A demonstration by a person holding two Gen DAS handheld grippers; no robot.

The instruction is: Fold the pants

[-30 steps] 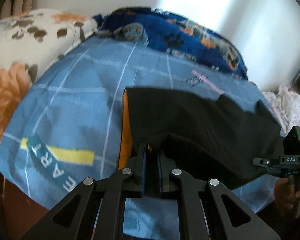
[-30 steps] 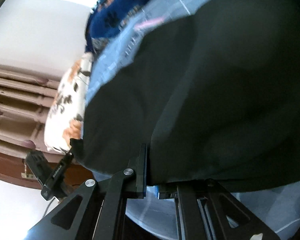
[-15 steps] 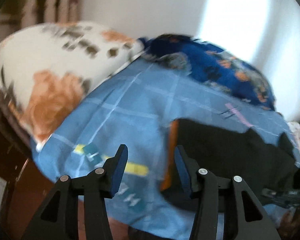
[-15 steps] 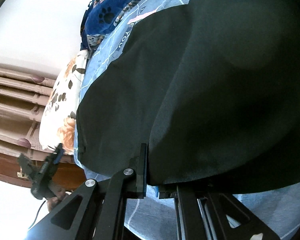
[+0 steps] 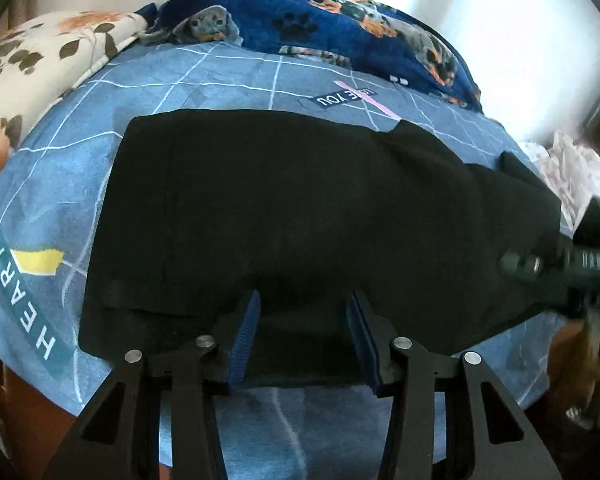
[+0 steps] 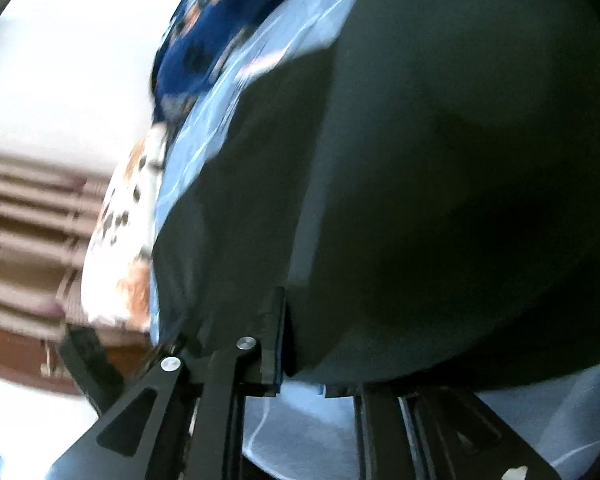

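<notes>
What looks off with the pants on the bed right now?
The black pants aren't squared: the far edge steps down unevenly toward the right gripper, which pinches that end. The left gripper is open over the near edge.

Left gripper (image 5: 302, 334): matte black frame, angular linkage arms with triangular cut-outs, four round silver screw heads across linkage joints. Fingers (image 5: 244, 336) black outside, faced with ribbed blue pads.

Right gripper (image 6: 300, 364): same black frame, triangular cut-out in left arm, two silver screws visible near left finger, thin blue pad edge along that finger; other finger hidden under dark cloth. Seen from left wrist camera, its body was black, with knurled cylindrical part, small green light, white tick markings; partly blurred.
</notes>
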